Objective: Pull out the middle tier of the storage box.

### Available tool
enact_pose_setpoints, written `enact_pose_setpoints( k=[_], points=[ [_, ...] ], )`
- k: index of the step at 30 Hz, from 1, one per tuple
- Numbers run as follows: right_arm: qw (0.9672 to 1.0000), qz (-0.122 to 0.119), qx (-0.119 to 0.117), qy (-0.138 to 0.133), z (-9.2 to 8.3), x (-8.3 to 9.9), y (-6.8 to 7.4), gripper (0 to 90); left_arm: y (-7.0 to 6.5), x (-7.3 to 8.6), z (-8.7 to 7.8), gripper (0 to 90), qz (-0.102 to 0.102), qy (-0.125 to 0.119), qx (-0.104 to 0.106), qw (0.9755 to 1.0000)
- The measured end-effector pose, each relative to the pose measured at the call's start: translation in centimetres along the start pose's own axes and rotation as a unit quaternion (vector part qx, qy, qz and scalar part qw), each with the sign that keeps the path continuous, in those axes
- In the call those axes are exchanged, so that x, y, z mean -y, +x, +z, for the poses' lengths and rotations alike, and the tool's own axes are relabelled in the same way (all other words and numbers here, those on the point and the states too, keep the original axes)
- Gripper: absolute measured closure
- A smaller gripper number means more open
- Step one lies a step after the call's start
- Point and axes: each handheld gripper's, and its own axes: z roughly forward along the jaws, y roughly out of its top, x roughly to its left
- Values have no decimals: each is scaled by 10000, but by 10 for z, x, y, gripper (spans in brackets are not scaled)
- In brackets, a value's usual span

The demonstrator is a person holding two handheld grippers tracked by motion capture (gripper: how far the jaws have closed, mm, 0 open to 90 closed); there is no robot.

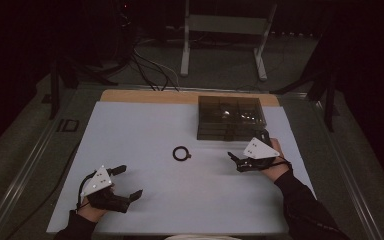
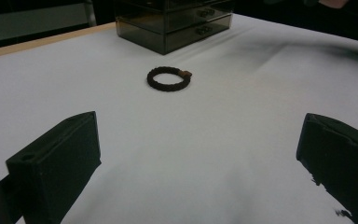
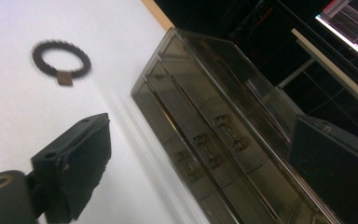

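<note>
one dark beaded bracelet (image 1: 181, 153) lies flat on the white bench (image 1: 145, 130) near its middle, its small brown clasp toward the right. one smoky drawer box (image 1: 230, 118) with three stacked drawers stands far right. the left gripper (image 1: 128, 182) and the right gripper (image 1: 236, 161) hover with fingers apart, empty.

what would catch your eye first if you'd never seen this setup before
A dark beaded bracelet lies alone mid-table on the white sheet. Behind it to the right stands a smoky clear drawer box. The left gripper and right gripper wait open on either side.
</note>
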Motion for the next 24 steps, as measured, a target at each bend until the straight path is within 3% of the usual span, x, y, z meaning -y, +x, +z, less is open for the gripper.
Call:
enact_pose_setpoints(
  k=[7,10,19,24],
  points=[
    [9990,-345,185,213,13,2,6,80,0,0,0,9,-4,-3,10,10000],
    [9979,-489,323,291,17,3,8,125,0,0,0,9,-15,-19,10,10000],
    [9953,-679,431,547,27,9,12,196,0,0,0,9,-7,-11,11,10000],
    [9914,-930,472,794,32,12,16,257,0,0,0,9,-7,-2,22,10000]
  ],
)
